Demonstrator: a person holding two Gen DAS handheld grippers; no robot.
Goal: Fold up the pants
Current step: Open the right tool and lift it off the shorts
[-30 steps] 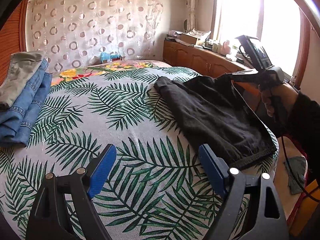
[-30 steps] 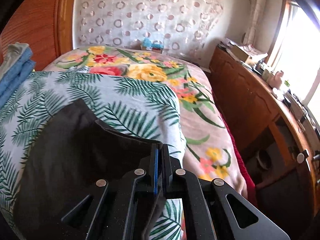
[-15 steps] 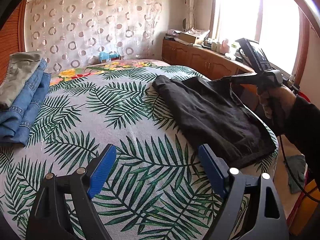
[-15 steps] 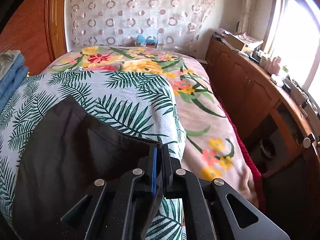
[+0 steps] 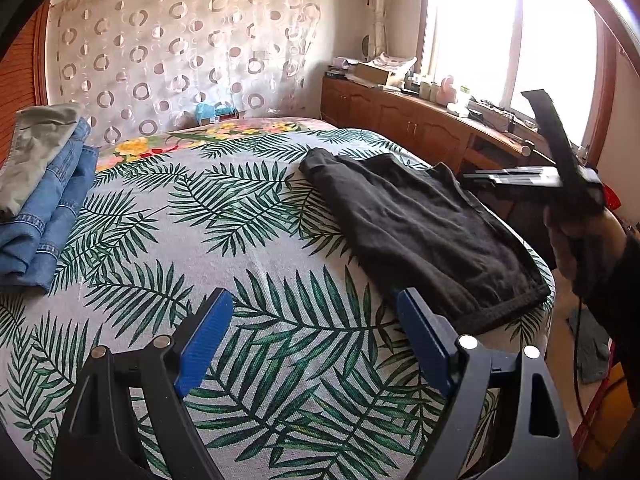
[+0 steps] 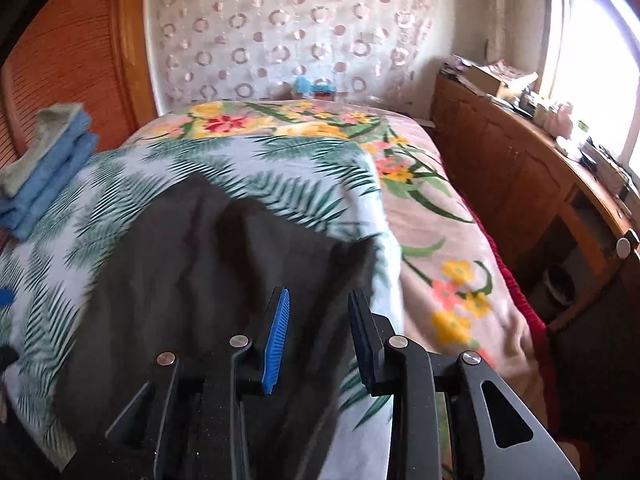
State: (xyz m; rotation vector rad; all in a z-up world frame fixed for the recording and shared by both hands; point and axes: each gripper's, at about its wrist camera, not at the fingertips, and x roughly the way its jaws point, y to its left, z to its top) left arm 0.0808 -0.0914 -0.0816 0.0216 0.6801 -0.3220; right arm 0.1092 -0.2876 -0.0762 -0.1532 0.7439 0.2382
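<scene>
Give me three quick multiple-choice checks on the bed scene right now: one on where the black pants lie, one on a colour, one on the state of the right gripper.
1. Where do the black pants lie on the bed?
A. Near the window-side edge
B. On the folded stack
C. On the floor

2. What colour are the left gripper pads?
A. Red
B. Blue
C. Green

3. What state is the right gripper in?
A. Shut on the pants
B. Open, gripping nothing
C. Out of view

Answers:
1. A: the pants lie flat by the edge facing the wooden cabinet, apart from the folded jeans.
2. B: both pads show blue.
3. B: a clear gap shows between its fingers, with the fabric beyond them.
</scene>
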